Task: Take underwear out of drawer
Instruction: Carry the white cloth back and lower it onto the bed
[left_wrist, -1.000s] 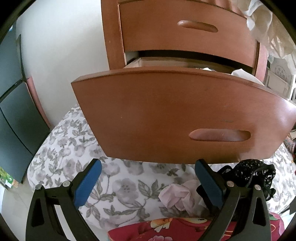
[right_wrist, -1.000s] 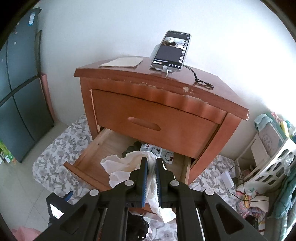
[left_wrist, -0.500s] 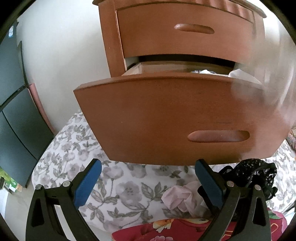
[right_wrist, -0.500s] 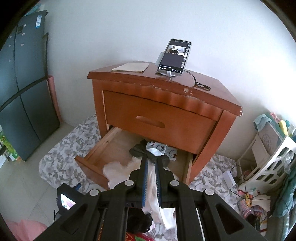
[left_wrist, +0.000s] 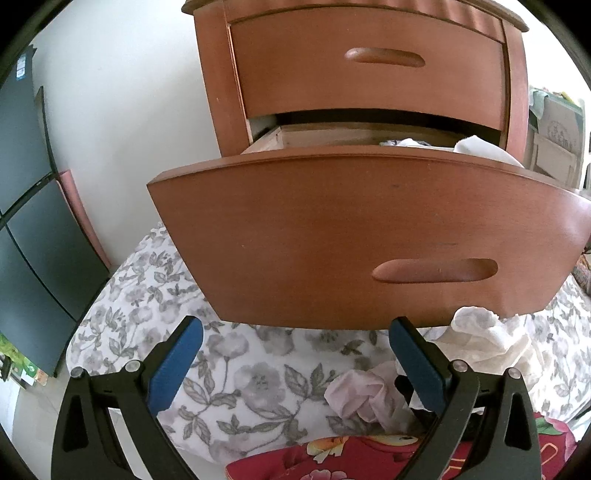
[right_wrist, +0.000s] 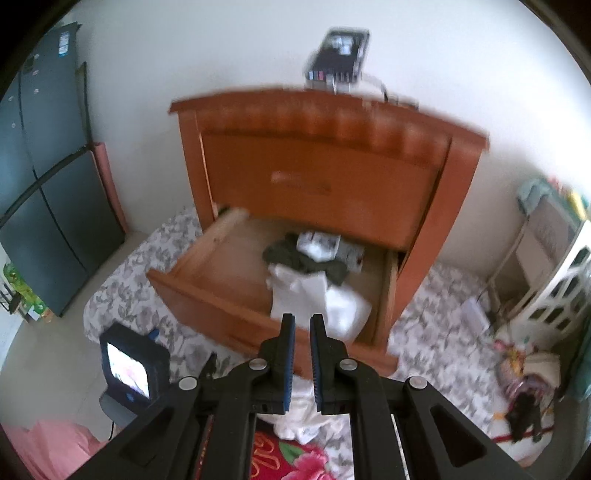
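The nightstand's lower drawer stands pulled out over a floral mat. In the right wrist view several garments lie in it: a dark green one, a white one and a printed one. My right gripper is in front of the drawer, shut on a cream-white piece of underwear that bunches under its fingers. The left wrist view shows that same underwear resting on the mat to the right. My left gripper is open and empty, low before the drawer front, beside a pink garment.
A phone is propped on the nightstand top. A dark tall cabinet stands at the left, and a white basket and clutter are at the right. A red flowered cloth lies nearest me on the mat.
My right gripper has sunk and drawn back from the drawer with the cream-white underwear, which now lies on the mat over the black lace piece. The left gripper has stayed put.
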